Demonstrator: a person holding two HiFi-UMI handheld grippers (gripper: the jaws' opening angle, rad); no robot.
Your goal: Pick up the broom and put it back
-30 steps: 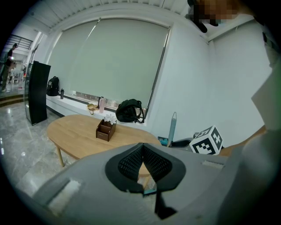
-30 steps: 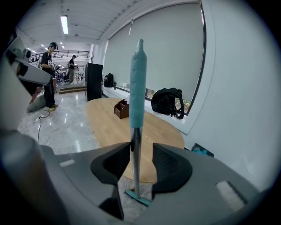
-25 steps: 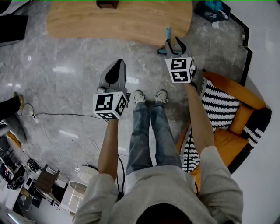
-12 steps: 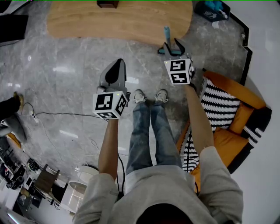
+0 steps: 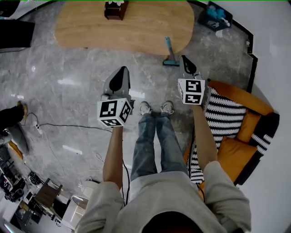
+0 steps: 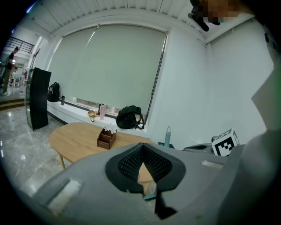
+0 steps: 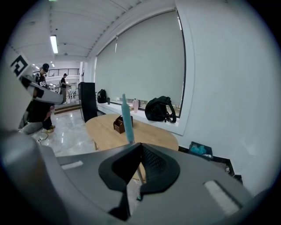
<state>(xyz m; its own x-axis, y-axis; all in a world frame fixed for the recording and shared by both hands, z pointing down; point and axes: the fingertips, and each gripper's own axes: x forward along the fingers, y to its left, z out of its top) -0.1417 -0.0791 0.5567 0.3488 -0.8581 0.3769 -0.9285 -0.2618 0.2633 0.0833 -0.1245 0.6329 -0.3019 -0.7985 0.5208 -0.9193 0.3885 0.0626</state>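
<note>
**Broom standing by the table, both grippers shut and empty**

The broom point(image 5: 169, 51) is standing on the grey floor point(image 5: 68, 91) at the near edge of the wooden table point(image 5: 122, 27). Its long axis is running close to upright, with the teal handle pointing up and the brush head sitting on the floor. In the head view the handle end is aiming toward the table and the brush head is lying nearer the person. Whether the handle is leaning on the table edge cannot be told.

The right gripper point(image 5: 183, 58) is hovering just beside the broom, clear of it. Its jaws have just been closing and are meeting at the tips with nothing between them. In the right gripper view the teal handle is rising straight up beyond those tips, in front of the table.

The left gripper point(image 5: 122, 70) is hanging well apart from the broom, over open floor. Its jaws are pressed together and pinching nothing — in the left gripper view the handle is showing small, upright, beyond them and to the right.

A small brown box point(image 5: 114, 9) is sitting on the table. An orange sofa point(image 5: 236, 150) with a striped cushion point(image 5: 225, 107) is lying under the person's right arm.
</note>
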